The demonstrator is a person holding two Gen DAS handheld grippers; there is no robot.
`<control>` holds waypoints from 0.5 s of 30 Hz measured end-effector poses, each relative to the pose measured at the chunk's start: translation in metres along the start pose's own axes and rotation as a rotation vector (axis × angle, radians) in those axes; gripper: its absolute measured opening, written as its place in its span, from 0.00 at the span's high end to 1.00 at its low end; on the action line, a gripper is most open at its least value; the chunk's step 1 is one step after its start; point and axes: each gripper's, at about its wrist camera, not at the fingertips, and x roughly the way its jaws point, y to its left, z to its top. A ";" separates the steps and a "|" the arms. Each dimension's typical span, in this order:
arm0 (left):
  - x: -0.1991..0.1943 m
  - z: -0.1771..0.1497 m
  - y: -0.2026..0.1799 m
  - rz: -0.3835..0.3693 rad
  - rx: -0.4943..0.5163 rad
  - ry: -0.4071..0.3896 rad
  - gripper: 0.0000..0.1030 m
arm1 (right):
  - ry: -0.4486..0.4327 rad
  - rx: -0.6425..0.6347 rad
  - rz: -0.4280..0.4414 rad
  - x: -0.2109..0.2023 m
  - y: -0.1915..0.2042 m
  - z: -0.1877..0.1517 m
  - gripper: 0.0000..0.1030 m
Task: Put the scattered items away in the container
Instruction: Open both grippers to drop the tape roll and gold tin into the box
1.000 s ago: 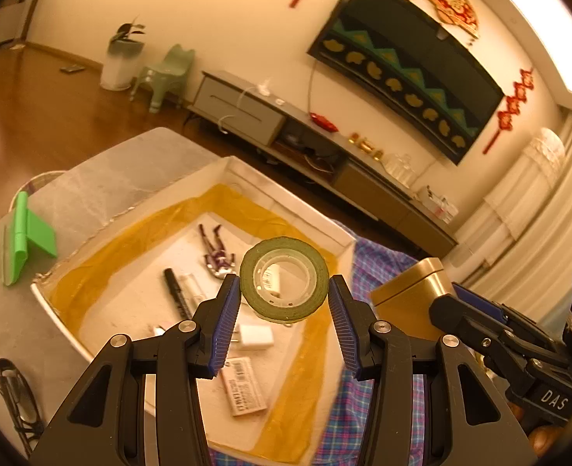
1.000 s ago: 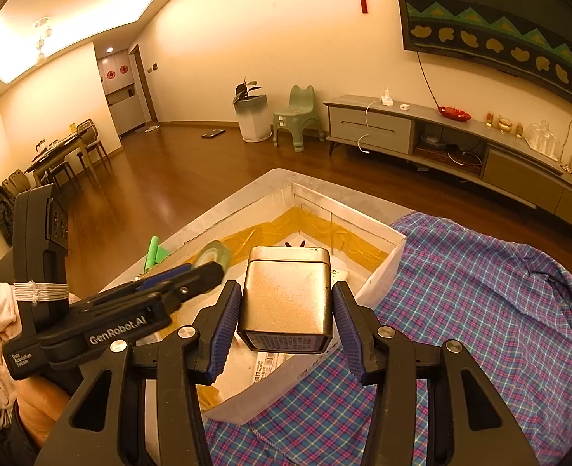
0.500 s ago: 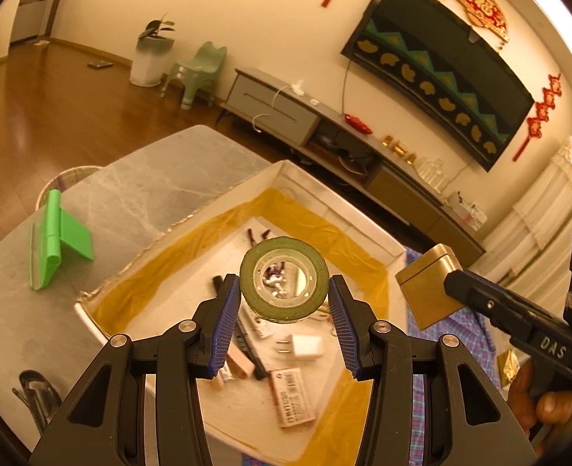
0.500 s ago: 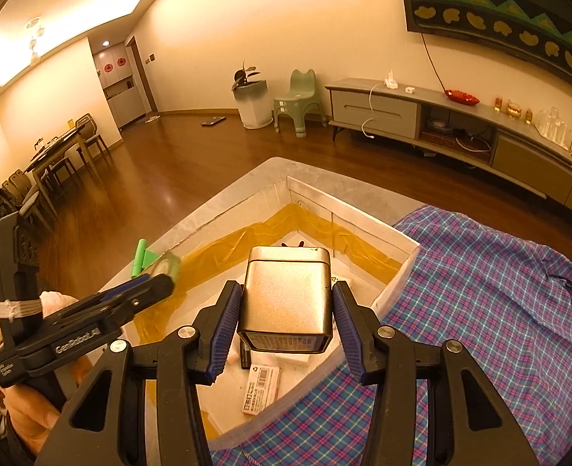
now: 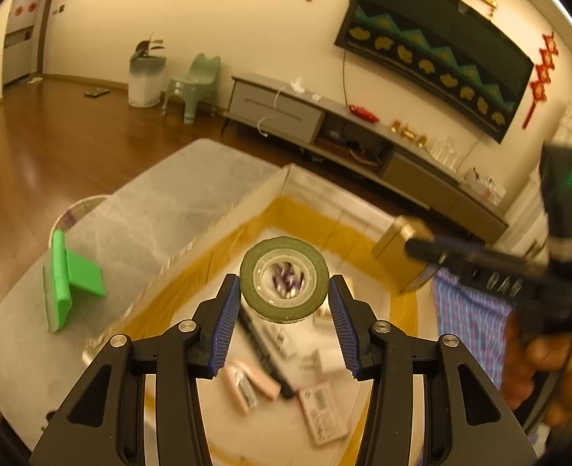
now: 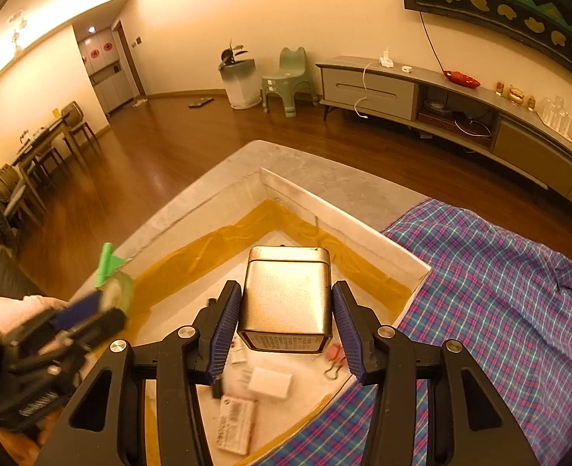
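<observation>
Green tape roll (image 5: 284,279) and gold tin (image 6: 286,298) have both been carried further over the white box (image 6: 367,233) on the table (image 5: 177,194) in the last second, so each now hangs above its floor, and I judge both are ready to be let go. Left gripper (image 5: 284,312) fingers are closed to the roll's width, pinching its rim; right gripper (image 6: 286,324) fingers clamp the tin's sides, and neither item touches the box.
</observation>
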 end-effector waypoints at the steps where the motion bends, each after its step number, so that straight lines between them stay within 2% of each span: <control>1: 0.002 0.005 0.000 -0.001 -0.001 -0.004 0.53 | 0.007 -0.004 -0.008 0.004 -0.002 0.002 0.52; 5: 0.017 0.021 -0.006 0.032 0.040 0.004 0.53 | 0.036 -0.030 -0.036 0.016 -0.008 0.006 0.52; 10: 0.043 0.026 -0.019 0.122 0.143 0.055 0.53 | 0.087 -0.075 -0.081 0.036 -0.017 0.008 0.52; 15: 0.061 0.032 -0.024 0.117 0.162 0.118 0.53 | 0.124 -0.122 -0.133 0.053 -0.022 0.008 0.52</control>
